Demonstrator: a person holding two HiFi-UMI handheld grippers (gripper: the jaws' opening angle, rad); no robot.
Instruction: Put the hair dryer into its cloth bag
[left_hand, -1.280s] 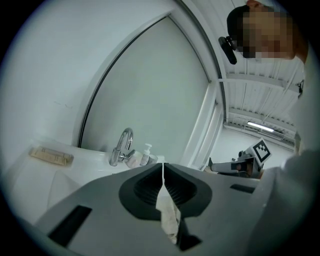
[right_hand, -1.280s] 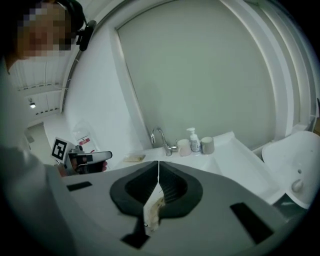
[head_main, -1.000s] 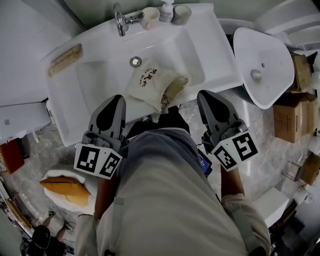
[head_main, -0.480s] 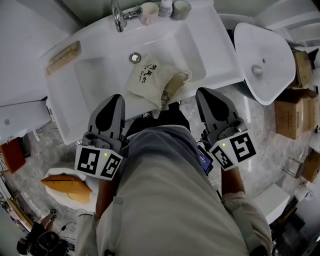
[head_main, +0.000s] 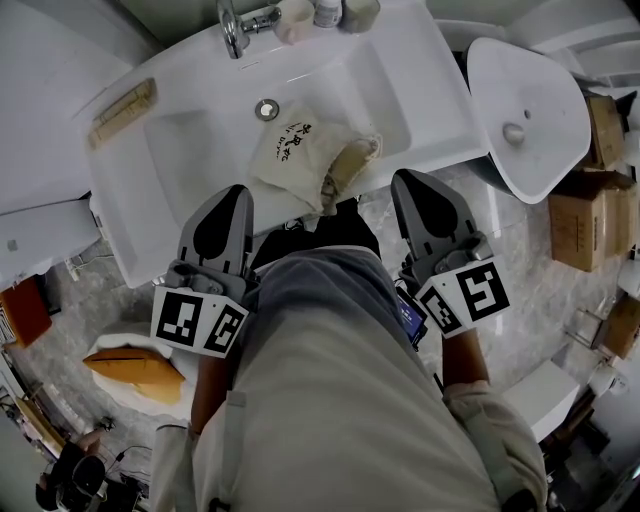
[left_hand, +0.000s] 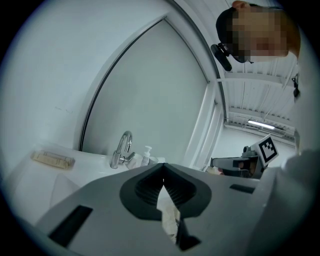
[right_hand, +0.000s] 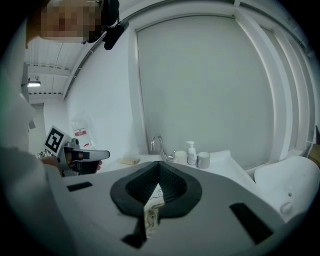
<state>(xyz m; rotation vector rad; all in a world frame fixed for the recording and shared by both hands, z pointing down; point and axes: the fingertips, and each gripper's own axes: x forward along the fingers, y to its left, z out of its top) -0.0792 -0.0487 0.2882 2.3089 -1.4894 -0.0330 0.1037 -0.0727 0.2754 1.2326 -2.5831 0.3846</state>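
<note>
Cloth bag (head_main: 305, 155) lies bulging in sink (head_main: 180, 165); hair dryer not seen outside, likely bagged. Left tongs (head_main: 235, 196), right tongs (head_main: 408, 183) clenched empty, clear of bag.

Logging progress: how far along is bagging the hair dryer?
Done, seemingly: the cloth bag lies bulging in the sink, no dryer visible outside it. In hand: nothing; left gripper and right gripper hang back, jaws shut. Left: perhaps closing the bag's open mouth.

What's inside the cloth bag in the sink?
The cloth bag lies bulging in the sink. At its open, gathered end something tan shows. The cloth covers the rest, so I cannot tell what is inside.
</note>
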